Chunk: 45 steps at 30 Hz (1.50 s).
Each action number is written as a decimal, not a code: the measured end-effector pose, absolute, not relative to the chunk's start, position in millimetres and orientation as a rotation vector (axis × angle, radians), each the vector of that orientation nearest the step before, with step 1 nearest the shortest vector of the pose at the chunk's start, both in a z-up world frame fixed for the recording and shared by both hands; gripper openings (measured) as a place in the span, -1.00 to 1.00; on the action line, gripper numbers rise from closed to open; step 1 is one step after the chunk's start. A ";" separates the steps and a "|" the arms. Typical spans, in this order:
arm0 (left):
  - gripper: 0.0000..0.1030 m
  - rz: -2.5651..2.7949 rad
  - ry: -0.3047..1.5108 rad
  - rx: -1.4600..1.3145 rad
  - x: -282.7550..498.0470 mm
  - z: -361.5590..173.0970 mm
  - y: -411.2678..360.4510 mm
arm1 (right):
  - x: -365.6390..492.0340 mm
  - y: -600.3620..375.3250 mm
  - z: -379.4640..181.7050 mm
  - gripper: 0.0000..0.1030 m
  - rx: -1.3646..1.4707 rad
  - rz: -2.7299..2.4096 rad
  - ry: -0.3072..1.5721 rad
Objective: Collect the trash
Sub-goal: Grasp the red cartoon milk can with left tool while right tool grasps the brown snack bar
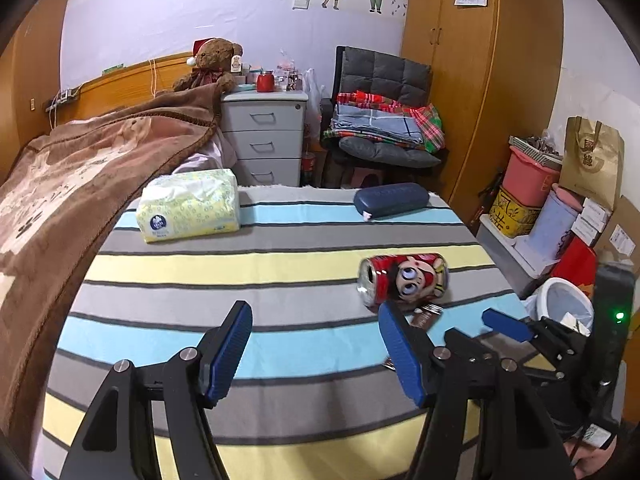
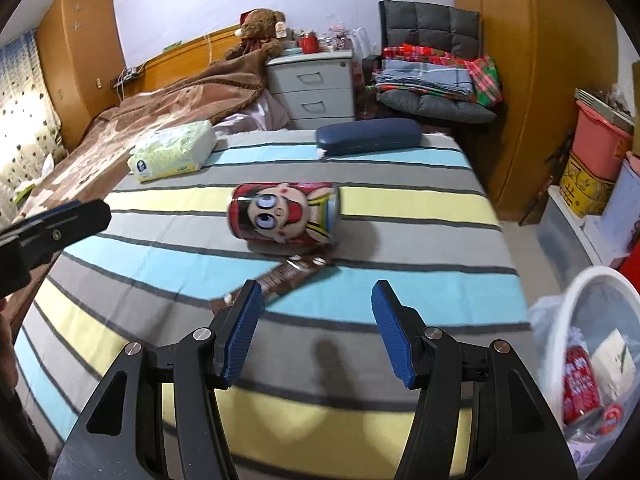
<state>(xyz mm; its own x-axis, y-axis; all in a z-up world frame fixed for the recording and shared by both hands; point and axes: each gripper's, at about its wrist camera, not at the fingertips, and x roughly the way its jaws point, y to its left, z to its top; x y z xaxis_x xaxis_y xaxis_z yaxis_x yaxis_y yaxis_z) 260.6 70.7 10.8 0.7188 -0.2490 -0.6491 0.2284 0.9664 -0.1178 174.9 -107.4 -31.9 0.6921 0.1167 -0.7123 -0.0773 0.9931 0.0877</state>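
Striped tablecloth (image 2: 360,160) fills the view, and on it the red cartoon can (image 2: 284,214) lies on its side, brown wrapper (image 2: 280,280) just in front. Right gripper (image 2: 316,328) hovers wide open, empty. Left gripper (image 1: 316,356) gapes too, nothing held. White bin (image 2: 592,304) sits beside, red can (image 2: 580,384) inside.

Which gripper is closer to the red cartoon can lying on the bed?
Right. The right gripper is open just before the can, with only the brown wrapper between. The left gripper is open farther to its left.
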 end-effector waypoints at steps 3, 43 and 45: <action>0.27 -0.288 0.724 -0.048 269.9 9.4 74.2 | 184.1 -102.8 -36.0 0.14 0.082 0.108 0.823; 0.27 -0.691 0.858 0.158 362.0 -29.0 -38.1 | 181.7 -171.4 -46.3 -0.58 0.115 -0.050 0.919; 0.27 -0.708 0.871 0.182 359.1 -32.9 -43.5 | 180.2 -174.2 -45.1 -0.58 0.122 -0.051 0.915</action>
<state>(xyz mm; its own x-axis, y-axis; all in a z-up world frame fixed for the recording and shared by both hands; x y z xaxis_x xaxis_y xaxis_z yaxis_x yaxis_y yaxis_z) 359.1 -43.5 -32.9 0.4349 -0.4943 -0.7527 0.6362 0.7602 -0.1316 180.2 -174.2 -45.1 0.6093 0.0077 -0.7929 0.0963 0.9918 0.0836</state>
